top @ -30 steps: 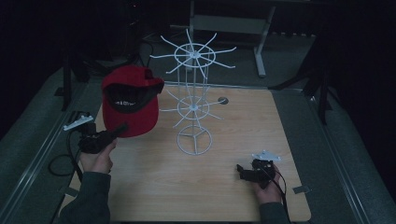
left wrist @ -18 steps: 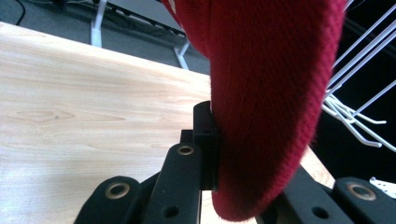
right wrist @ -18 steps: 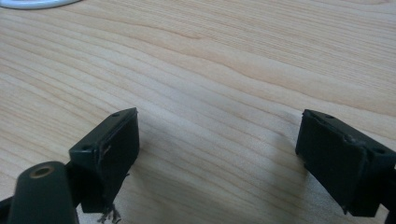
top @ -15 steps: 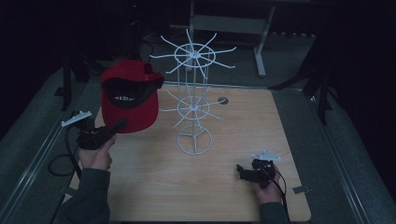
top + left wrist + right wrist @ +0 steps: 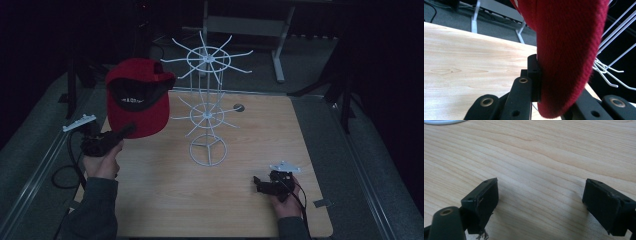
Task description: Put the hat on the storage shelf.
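A red cap [image 5: 137, 97] with a black inner band is held up in the air at the left of the wooden table [image 5: 165, 200], its brim lowest. My left gripper [image 5: 127, 131] is shut on that brim, and in the left gripper view the red fabric [image 5: 566, 50] is pinched between the black jaws. Just right of the cap stands a white wire rack [image 5: 207, 107] with two tiers of radial hooks; its top hooks [image 5: 175, 60] almost reach the cap. My right gripper [image 5: 257, 183] rests low over the table at the front right, open, with bare wood between its fingers [image 5: 484, 200].
The rack's ring base [image 5: 207, 149] sits mid-table. A small round grommet [image 5: 239, 107] is set in the table behind it. A grey metal frame [image 5: 245, 25] stands on the floor beyond the far edge. A cable [image 5: 65, 170] loops off the left side.
The left gripper has carried the cap a little rightward and up, closer to the rack's top hooks. The right gripper has stayed still.
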A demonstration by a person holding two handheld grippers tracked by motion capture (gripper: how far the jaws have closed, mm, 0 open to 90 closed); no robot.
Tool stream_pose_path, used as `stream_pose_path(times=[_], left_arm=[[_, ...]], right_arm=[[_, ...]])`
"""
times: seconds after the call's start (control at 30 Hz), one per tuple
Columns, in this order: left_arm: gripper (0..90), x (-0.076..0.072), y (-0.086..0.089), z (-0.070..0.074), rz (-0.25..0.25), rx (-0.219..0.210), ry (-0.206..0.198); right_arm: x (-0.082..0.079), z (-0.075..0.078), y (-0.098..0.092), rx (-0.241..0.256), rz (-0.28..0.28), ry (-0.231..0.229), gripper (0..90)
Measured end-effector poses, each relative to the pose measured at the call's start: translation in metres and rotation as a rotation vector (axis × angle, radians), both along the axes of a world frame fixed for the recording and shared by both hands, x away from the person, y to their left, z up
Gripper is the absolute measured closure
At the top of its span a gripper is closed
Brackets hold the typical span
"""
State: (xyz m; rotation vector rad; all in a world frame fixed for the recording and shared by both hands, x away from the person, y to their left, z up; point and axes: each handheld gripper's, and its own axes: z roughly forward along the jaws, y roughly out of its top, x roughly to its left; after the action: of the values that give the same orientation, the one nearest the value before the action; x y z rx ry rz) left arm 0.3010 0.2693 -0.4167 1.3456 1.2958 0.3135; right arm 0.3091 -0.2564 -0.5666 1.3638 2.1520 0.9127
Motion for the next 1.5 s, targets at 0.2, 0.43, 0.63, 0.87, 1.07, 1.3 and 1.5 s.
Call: stream_pose_path(times=[0.2, 0.43, 0.63, 0.87, 1.07, 1.3, 1.5], left_arm=[[85.5, 0.0, -0.001, 0.004, -0.001, -0.002, -0.013], [85.5, 0.002, 0.0, 0.007, 0.002, -0.016, -0.019], [85.5, 0.003, 0.0, 0.011, 0.001, -0.018, -0.027], [85.5, 0.004, -0.001, 0.018, 0.001, -0.017, -0.041], [85.5, 0.009, -0.002, 0.026, 0.009, -0.028, -0.049], [85.5, 0.015, -0.005, 0.035, 0.005, -0.03, -0.064], [85.5, 0.02, -0.004, 0.037, 0.009, -0.044, -0.063]], right_arm=[[0.0, 0.0, 0.0, 0.0, 0.0, 0.0, 13.3], [0.0, 0.0, 0.0, -0.001, 0.001, 0.0, 13.3], [0.0, 0.0, 0.0, 0.0, 0.0, 0.0, 13.3], [0.0, 0.0, 0.0, -0.001, 0.001, 0.0, 13.3], [0.0, 0.0, 0.0, -0.001, 0.0, 0.0, 13.3], [0.0, 0.0, 0.0, -0.001, 0.0, -0.001, 13.3], [0.0, 0.0, 0.0, -0.002, 0.001, -0.001, 13.3]])
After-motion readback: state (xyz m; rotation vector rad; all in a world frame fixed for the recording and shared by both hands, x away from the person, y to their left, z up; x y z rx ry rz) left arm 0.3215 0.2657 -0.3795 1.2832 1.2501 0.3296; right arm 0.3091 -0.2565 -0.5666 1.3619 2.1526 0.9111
